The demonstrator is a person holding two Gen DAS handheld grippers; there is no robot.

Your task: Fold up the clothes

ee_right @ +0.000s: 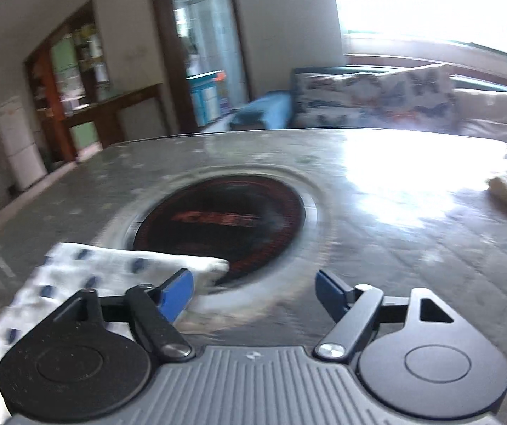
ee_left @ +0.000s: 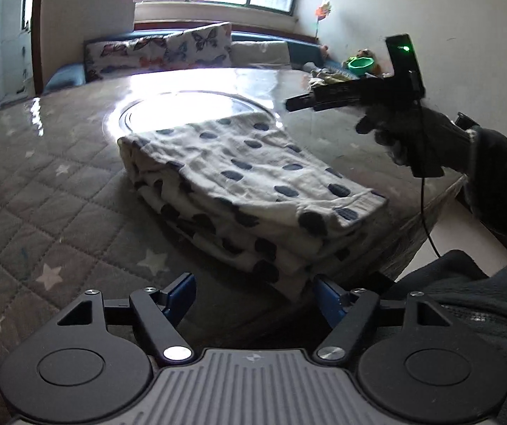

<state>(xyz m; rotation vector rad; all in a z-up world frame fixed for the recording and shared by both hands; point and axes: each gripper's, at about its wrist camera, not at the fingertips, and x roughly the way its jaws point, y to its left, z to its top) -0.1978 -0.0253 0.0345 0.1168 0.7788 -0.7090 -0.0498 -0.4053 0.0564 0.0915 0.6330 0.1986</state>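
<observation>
A white cloth with dark blue dots [ee_left: 253, 191] lies folded in a thick stack on the quilted star-pattern table cover [ee_left: 41, 212]. My left gripper [ee_left: 255, 294] is open and empty, just in front of the stack's near edge. My right gripper [ee_left: 299, 102] shows in the left wrist view held in a gloved hand above the table, past the stack's far right; its own view [ee_right: 255, 292] shows it open and empty. The cloth's corner [ee_right: 112, 265] lies at the lower left of that blurred view, behind the left finger.
A round inset hotplate [ee_right: 225, 223] sits in the table's middle, partly under the cloth. A sofa with butterfly cushions [ee_left: 168, 49] runs behind the table. Toys and a green bowl [ee_left: 359, 63] lie at the far right. The table's right edge [ee_left: 430, 212] drops to the floor.
</observation>
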